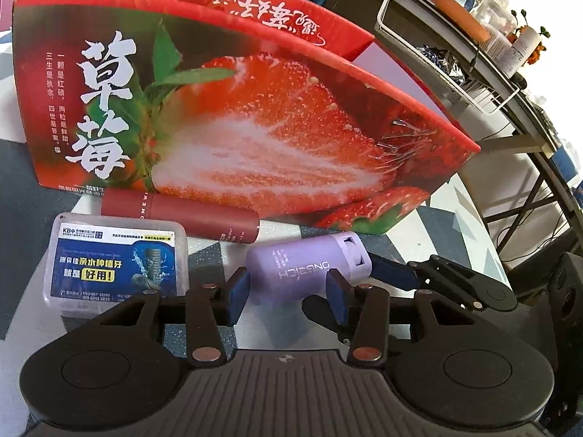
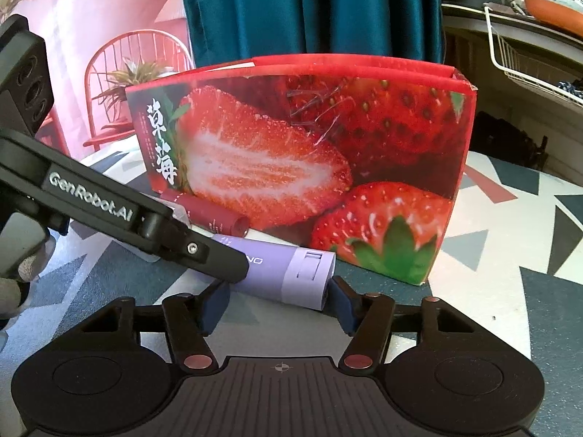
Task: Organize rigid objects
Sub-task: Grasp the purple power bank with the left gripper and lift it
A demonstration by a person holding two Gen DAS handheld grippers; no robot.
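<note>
Patterned table: both grippers pinch the lilac cylinder

Strawberry box behind, tube along its base, bottle nearer, case left of bottle

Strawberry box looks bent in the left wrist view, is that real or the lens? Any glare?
Left wrist view: the strawberry box bows strongly, so fisheye distortion; right wrist view: its edges run nearly straight. Glare: a crinkled shiny patch on the box front in both, and washed-out brightness at the left wrist view's upper right.
</note>
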